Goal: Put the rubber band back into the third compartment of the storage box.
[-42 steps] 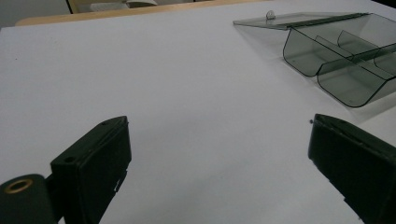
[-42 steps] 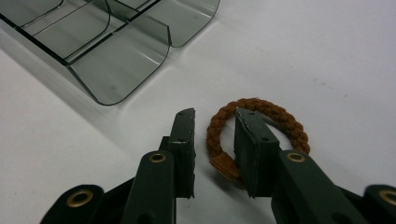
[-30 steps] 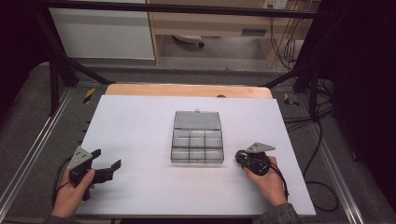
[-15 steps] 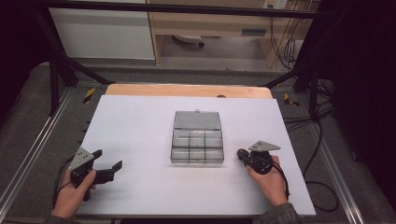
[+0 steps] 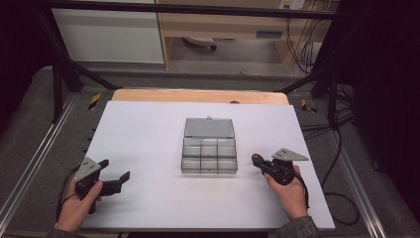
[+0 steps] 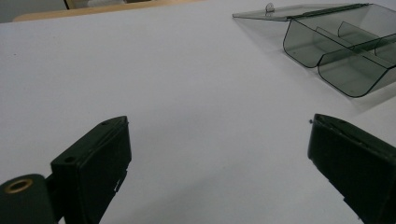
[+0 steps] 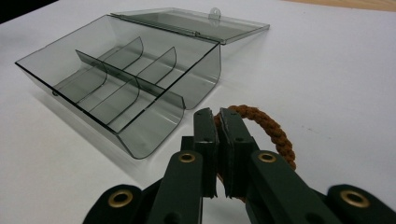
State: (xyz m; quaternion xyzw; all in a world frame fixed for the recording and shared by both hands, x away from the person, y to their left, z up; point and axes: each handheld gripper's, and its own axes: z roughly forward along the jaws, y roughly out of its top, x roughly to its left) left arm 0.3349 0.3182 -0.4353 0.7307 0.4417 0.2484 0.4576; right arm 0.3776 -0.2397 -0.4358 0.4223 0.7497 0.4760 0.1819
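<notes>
Right gripper (image 7: 218, 122) fingers pinch a brown braided loop (image 7: 271, 130) beside the open divided box (image 7: 121, 86), seemingly for stowing; left gripper (image 6: 219, 154) fingers wide, empty.

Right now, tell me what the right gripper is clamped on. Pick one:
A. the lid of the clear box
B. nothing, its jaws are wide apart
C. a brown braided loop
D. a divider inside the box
C. In the right gripper view the right gripper has its jaws pressed together on a brown braided loop, beside the open clear box, not touching its lid or dividers.
</notes>
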